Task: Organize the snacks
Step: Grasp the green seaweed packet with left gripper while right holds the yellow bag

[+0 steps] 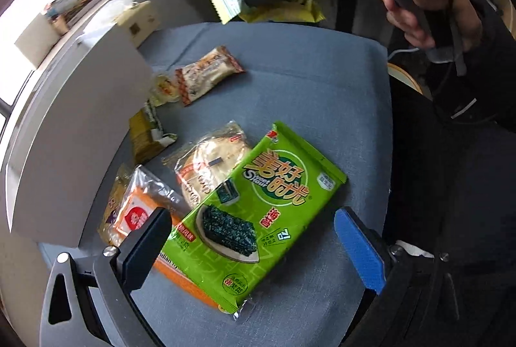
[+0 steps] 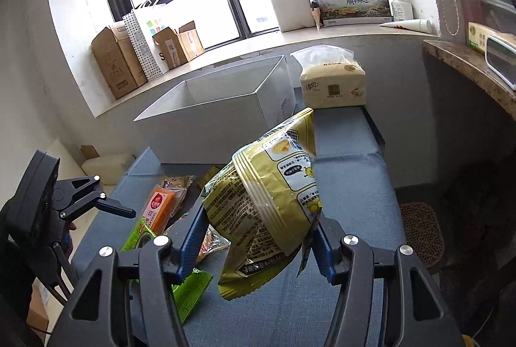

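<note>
Left gripper [image 1: 254,250] low over the blue cushion [image 1: 306,82], fingers spread wide, gripping nothing. Straddling the near end of the green seaweed pack [image 1: 258,214], which lies flat between the two fingers and overlaps an orange packet [image 1: 138,218] and a round cracker pack [image 1: 213,166]. Further along, a brown-ended biscuit wrapper [image 1: 206,72] near the white box [image 1: 80,137], whose wall hems in the cushion's left side. Bare blue fabric to the right, up to the cushion's edge.

Right gripper [image 2: 258,237] raised above the cushion, clamped on a yellow snack bag [image 2: 274,195], hanging tilted between the blue pads [image 2: 190,237]. White box open-topped just beyond the bag, tissue pack [image 2: 332,85] beside it on the right. Open cushion off to the right, dropping away at its edge.
</note>
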`<state>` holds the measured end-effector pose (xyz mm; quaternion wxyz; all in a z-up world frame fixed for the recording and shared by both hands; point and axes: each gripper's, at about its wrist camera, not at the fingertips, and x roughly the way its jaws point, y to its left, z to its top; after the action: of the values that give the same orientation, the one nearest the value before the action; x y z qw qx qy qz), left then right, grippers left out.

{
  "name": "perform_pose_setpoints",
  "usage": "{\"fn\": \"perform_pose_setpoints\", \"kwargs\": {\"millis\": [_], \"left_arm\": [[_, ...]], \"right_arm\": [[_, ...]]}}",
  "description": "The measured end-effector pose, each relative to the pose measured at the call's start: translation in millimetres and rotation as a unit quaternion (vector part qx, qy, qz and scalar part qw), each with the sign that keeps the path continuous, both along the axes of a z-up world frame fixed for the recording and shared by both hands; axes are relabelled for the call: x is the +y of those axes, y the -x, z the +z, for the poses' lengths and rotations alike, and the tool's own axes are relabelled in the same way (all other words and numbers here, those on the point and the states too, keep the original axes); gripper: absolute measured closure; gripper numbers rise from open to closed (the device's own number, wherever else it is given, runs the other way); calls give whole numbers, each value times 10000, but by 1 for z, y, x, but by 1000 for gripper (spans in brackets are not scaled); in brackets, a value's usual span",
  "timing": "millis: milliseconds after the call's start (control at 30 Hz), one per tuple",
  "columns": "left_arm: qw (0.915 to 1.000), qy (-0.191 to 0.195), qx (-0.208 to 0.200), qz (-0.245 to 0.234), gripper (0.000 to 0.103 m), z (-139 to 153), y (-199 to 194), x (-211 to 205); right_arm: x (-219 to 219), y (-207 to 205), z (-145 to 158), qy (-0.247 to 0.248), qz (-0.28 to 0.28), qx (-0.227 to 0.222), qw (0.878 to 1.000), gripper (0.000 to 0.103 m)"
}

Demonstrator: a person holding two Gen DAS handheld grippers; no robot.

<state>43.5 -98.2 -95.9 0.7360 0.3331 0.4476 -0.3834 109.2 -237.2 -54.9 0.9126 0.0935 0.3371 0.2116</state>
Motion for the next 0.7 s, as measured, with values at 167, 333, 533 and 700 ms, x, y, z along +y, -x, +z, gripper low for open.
{"fn": "perform_pose_setpoints", "kwargs": {"millis": [167, 333, 533, 700], "left_arm": [[9971, -449, 246, -559, 0, -19, -4, -15], [9953, -720, 208, -609, 19, -35, -17, -20], [9994, 70, 285, 173, 33, -14, -35, -7], [9866, 983, 182, 1287, 33, 12, -38, 20]], "right_arm": [[-6, 3, -4, -13, -47, 61, 10000, 40], [-9, 3, -6, -12, -85, 106, 9999, 40], [-8, 3, -9, 4, -106, 150, 9998, 40], [-4, 3, -7, -23, -51, 115, 9999, 40]]}}
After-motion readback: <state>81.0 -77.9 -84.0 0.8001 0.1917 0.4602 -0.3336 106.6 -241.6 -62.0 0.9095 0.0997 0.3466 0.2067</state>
